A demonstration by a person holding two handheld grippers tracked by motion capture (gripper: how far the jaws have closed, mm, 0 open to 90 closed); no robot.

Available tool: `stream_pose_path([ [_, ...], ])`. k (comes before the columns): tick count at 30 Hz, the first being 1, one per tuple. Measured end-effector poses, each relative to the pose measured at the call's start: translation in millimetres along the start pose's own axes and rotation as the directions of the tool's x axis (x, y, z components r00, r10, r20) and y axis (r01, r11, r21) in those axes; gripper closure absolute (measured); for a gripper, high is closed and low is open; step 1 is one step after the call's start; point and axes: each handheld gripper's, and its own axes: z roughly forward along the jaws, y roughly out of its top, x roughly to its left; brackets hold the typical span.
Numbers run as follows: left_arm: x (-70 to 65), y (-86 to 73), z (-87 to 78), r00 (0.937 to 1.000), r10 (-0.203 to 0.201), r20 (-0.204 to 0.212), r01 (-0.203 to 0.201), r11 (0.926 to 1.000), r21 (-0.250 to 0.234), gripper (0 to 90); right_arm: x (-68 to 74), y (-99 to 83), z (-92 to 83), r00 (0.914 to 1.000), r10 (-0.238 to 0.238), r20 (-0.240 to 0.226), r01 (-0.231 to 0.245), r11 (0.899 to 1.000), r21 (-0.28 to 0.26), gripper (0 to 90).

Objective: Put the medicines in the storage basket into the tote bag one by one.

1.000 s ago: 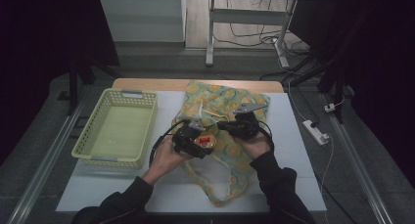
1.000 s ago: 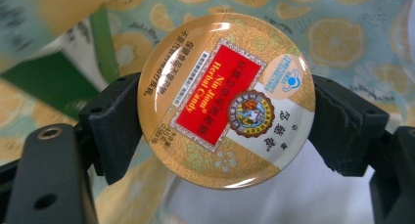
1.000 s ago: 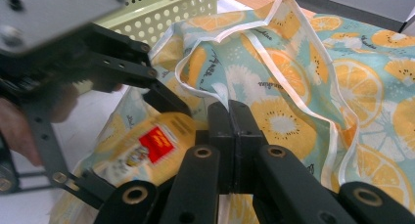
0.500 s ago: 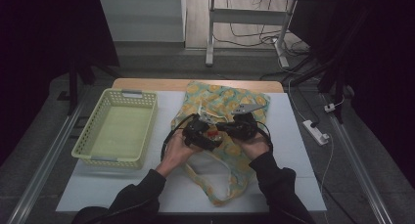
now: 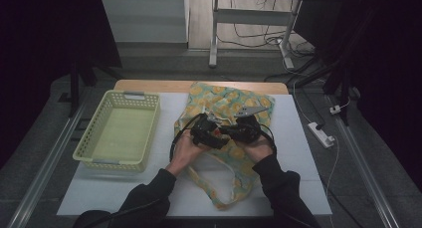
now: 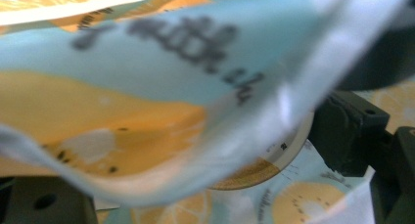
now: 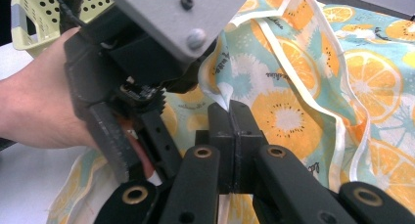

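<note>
Thin, limp orange-slice print cloth bag (image 7: 293, 101), white-trimmed. Right gripper (image 7: 230, 109) pinched flat on a fold. Left gripper (image 5: 206, 131) jaws hidden by cloth; state unclear.

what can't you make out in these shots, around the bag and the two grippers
- Left gripper view: blurred cloth of the bag close to the lens hides that gripper's jaws.
- High view: the left gripper and right gripper overlap; jaws too small.
- Right gripper view: a red thing in the left gripper, mostly hidden.
</note>
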Motion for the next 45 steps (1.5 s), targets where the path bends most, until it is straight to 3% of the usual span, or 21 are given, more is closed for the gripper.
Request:
stream_pose_path([
  [6, -0.2, 0.7, 4.2, 0.9993, 0.008, -0.038, -0.008, 1.0000, -0.003, 18.5, 0.0, 0.2, -0.3, 1.0000, -0.002, 0.000, 0.002, 1.000, 0.000, 89.3],
  [9, -0.1, 1.4, 4.4, 0.9998, -0.014, -0.016, 0.013, 0.9997, -0.020, 12.9, -0.2, 0.3, -0.8, 1.0000, -0.001, 0.002, 0.001, 1.000, -0.001, 89.3],
  [16, -1.2, 1.3, -2.6, 0.9998, -0.017, -0.008, 0.017, 0.9998, -0.012, 11.0, -0.3, 0.7, -2.0, 1.0000, 0.000, 0.002, 0.000, 1.000, -0.003, 89.3],
  [21, -1.6, -1.6, -14.1, 0.9984, -0.025, 0.051, 0.026, 0.9995, -0.016, 9.4, -0.7, 1.2, -3.2, 1.0000, -0.001, 0.003, 0.001, 1.000, -0.008, 89.2],
  [35, -5.4, -15.8, -40.4, 0.9913, 0.000, 0.131, -0.001, 0.9999, 0.011, 0.0, -1.0, 1.7, -5.2, 1.0000, 0.002, 0.004, -0.002, 1.000, -0.012, 89.2],
  [45, -1.3, -29.5, -47.5, 0.9913, 0.019, 0.130, -0.023, 0.9994, 0.025, 0.2, -1.0, 1.6, -5.6, 1.0000, 0.004, 0.004, -0.004, 1.000, -0.012, 89.2],
])
